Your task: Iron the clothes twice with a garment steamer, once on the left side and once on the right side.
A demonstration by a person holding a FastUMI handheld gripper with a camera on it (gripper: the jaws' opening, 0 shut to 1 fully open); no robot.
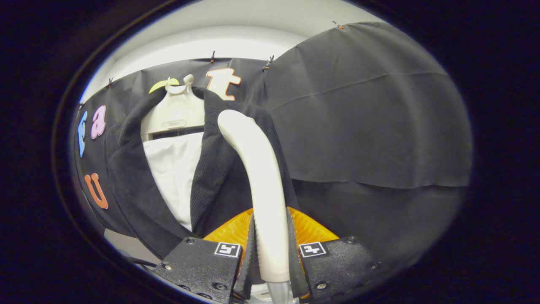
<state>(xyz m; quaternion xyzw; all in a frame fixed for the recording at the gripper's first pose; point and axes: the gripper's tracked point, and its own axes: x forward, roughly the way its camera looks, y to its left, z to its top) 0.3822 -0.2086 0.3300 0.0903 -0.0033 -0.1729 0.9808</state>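
Gripper view, read from left to right: the booth wall [371, 126] of black cloth forms the backdrop, pinned along its top edge by small clips. Against the left part of this wall hangs a dark jacket [130, 181] on a pale plastic hanger [175, 112], the hanger hook rising above the collar. The jacket front lies open, and a white shirt [175, 169] shows between the two dark lapels. The ribbed right lapel runs down just beside the garment steamer [257, 169], whose pale curved handle rises from between the fingers and bends toward the jacket's upper right shoulder, overlapping the dark fabric. Whether the steamer head touches the cloth cannot be determined. The gripper [270, 257] has both fingers closed against the lower part of the steamer handle, one on each side, gripping it firmly. An orange ribbed part [310, 230] sits just behind the fingers on either side of the handle. To the right, plain black cloth hangs in broad folds.
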